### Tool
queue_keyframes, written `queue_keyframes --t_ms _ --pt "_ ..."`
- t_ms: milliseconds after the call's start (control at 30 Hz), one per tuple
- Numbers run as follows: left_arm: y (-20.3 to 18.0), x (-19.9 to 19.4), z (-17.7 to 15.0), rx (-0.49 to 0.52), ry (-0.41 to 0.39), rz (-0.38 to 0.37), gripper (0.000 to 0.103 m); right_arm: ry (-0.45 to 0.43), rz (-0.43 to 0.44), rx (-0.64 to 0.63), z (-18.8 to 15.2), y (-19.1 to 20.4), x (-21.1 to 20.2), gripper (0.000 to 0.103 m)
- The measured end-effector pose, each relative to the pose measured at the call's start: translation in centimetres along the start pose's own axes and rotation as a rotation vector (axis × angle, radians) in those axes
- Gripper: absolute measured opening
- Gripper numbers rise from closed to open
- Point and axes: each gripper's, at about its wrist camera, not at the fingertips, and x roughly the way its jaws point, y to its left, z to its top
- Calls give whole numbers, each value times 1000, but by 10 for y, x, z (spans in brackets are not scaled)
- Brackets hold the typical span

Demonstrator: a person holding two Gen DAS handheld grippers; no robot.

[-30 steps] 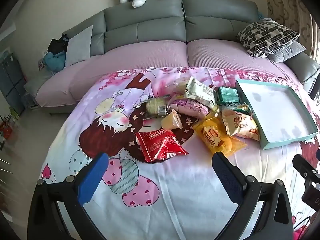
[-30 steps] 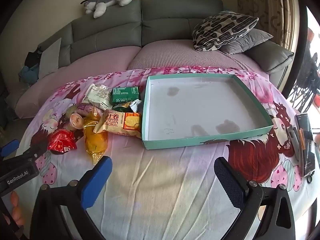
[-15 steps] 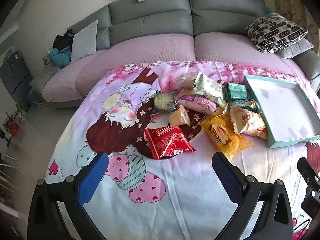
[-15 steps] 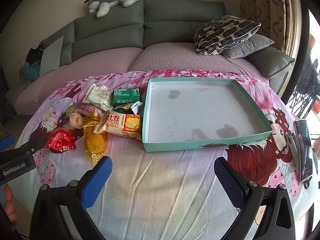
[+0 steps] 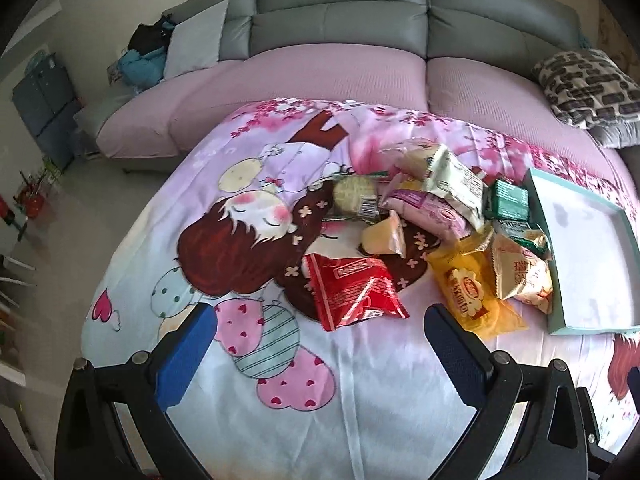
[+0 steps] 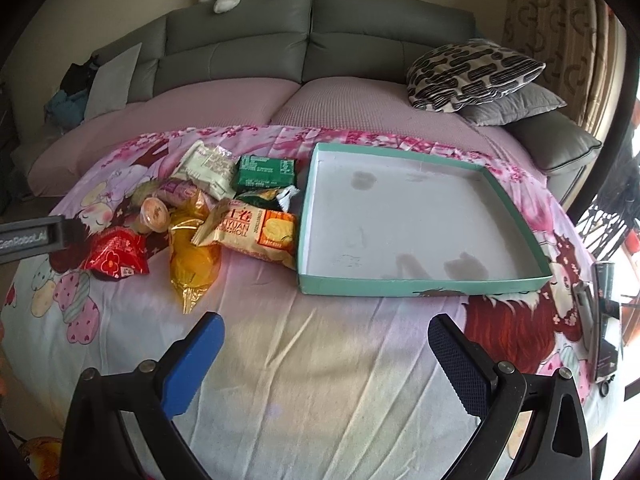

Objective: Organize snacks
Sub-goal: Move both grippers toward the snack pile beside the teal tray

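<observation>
Both grippers wide open, empty: left gripper faces shiny red foil snack packet; right gripper hovers before empty shallow teal cardboard tray. Snacks piled just left of tray. Risk: slick packet slips, or jaws snag bedsheet.

Soft daylight enters from the window at far right, overexposed to white glare, leaving the room evenly bright with faint shadows. The left wrist view is slightly motion-blurred; the right is sharper. Both bend strongly, with black vignetted corners, and the sofa curves
</observation>
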Motion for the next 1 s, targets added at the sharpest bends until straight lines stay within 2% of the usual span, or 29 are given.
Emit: queue_keyframes --t_ms 200,333,700,1000 --pt "-18 3 1 112 -23 24 103 31 23 63 5 -9 13 103" --pt "-22 7 9 149 -26 29 103 42 20 103 13 -16 22 103" --pt "-39 25 27 203 7 48 103 94 -29 127 29 -22 50 103" --pt "-55 38 37 226 25 64 103 93 -12 124 28 -23 64 103"
